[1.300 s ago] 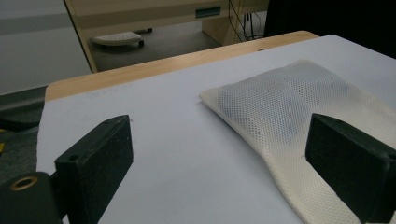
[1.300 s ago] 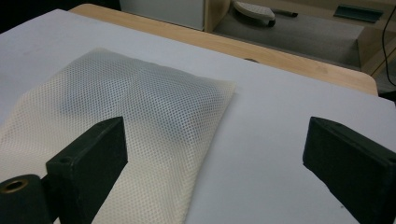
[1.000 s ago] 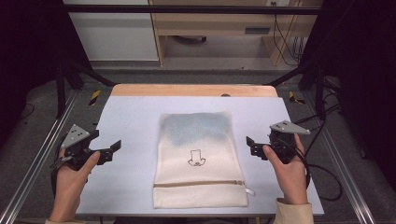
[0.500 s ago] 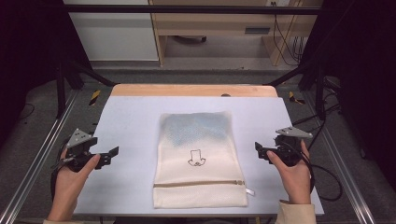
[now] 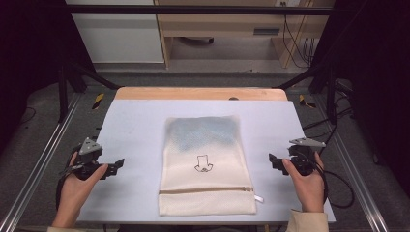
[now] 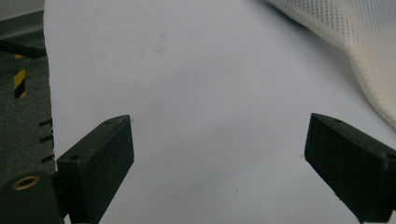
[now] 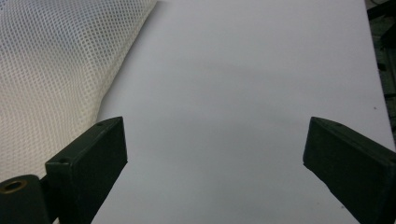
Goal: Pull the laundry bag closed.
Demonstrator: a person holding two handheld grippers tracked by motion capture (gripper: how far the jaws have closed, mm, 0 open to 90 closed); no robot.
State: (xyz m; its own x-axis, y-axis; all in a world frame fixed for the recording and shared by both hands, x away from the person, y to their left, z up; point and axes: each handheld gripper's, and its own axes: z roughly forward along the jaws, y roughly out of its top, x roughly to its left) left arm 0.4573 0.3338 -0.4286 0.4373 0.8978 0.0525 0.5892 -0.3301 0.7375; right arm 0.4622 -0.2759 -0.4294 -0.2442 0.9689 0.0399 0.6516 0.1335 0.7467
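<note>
A cream mesh laundry bag (image 5: 205, 164) lies flat in the middle of the white table (image 5: 135, 125), zip near the front edge, something bluish inside at its far end. My left gripper (image 5: 118, 164) rests at the table's left side, open, nothing between its jaws. My right gripper (image 5: 271, 160) sits at the right side, open and empty too. The bag's mesh edge shows at the upper right in the left gripper view (image 6: 355, 51) and at the left in the right gripper view (image 7: 56, 70). Both grippers are well apart from the bag.
A wooden strip (image 5: 200, 93) runs along the table's far edge. Metal frame rails (image 5: 43, 159) flank both sides. A cabinet (image 5: 116, 31) and wooden furniture (image 5: 217, 24) stand beyond the table. Cables (image 5: 338, 188) trail at the right.
Both hands have drawn their grippers outward and toward the front, away from the bag. The bag has not moved.
</note>
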